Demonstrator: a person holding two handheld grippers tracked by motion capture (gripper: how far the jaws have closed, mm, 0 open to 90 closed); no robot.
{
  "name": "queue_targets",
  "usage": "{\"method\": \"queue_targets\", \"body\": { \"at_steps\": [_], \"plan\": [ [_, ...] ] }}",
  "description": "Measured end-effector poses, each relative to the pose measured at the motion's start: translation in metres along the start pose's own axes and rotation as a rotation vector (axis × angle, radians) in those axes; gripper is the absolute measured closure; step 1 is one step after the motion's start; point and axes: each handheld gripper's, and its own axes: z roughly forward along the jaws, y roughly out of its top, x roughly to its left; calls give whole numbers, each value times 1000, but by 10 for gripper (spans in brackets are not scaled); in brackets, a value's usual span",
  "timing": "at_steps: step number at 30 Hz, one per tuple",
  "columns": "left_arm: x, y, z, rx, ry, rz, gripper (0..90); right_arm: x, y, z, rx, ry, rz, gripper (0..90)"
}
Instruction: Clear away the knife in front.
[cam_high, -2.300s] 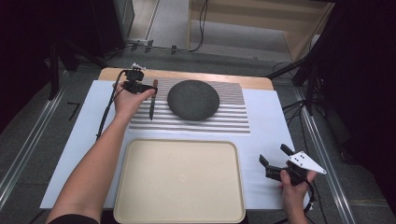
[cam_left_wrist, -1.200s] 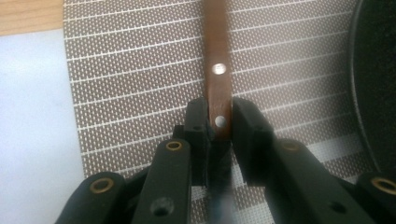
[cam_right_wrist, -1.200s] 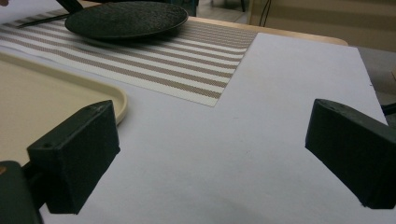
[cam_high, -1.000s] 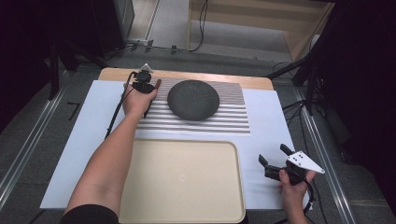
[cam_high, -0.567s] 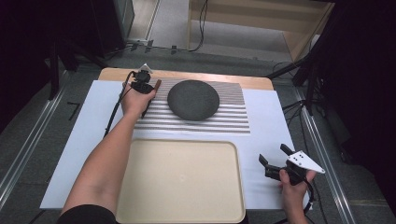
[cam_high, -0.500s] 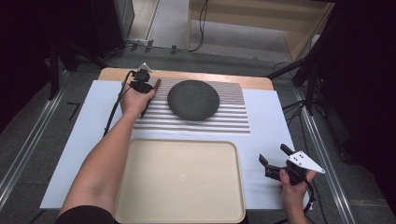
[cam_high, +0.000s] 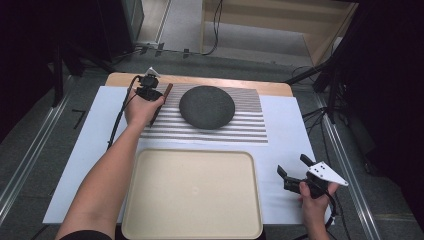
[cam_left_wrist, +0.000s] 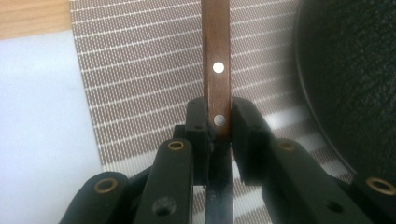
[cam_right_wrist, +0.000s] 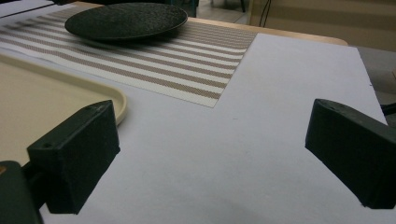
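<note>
While the white sheet covers most of the table, a cream tray is laid on its near part and a striped mat on its far part, and this looks like a place setting being prepared. On the mat a black plate is set near the middle, probably so that cutlery can be put beside it. Just left of the plate, over the left edge of the mat, a knife is held by the left gripper. In the left gripper view the jaws are seen pinching the knife at the lower end of its wooden handle, near the second rivet, where the blade starts; such a grip near the middle is judged to keep the knife balanced and parallel to the mat. The long axis of the knife runs from near to far, almost parallel to the short side of the mat, with the handle pointed away from the person and the blade pointed back to the person. It cannot be told whether the knife already touches the mat. The right gripper is kept well apart, on the sheet at the right of the tray, with its jaws spread wide and nothing between them, so it is judged to be only waiting.
</note>
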Motion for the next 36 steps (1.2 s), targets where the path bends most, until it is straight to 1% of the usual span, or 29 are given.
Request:
{"method": "queue_targets", "body": {
  "at_steps": [1, 9, 17, 20, 28, 29, 31, 33, 36],
  "plan": [
    [-1, -2, -1, -5, -1, 0, 770, 0, 0, 0, -1, -1, 2, 17],
    [-9, -16, -15, -28, -5, 52, 770, -1, 0, 0, -3, 4, 5, 17],
    [-15, -33, -34, -60, -28, 70, 770, -1, 0, 0, -2, 6, 5, 17],
    [-20, -41, -42, -69, -28, 91, 771, -1, 0, 0, -2, 7, 4, 17],
    [-27, -59, -53, -76, -40, 120, 770, -1, 0, 0, -2, 8, 4, 17],
    [-29, -62, -54, -73, -36, 129, 770, -1, 0, 0, -2, 8, 4, 17],
    [-32, -67, -58, -82, -41, 135, 770, -1, 0, 0, -3, 9, 5, 17],
    [-36, -73, -61, -79, -44, 154, 770, -1, 0, 0, -3, 9, 6, 17],
    [-39, -81, -66, -93, -53, 162, 770, -1, 0, 0, -2, 9, 4, 17]
  ]
}}
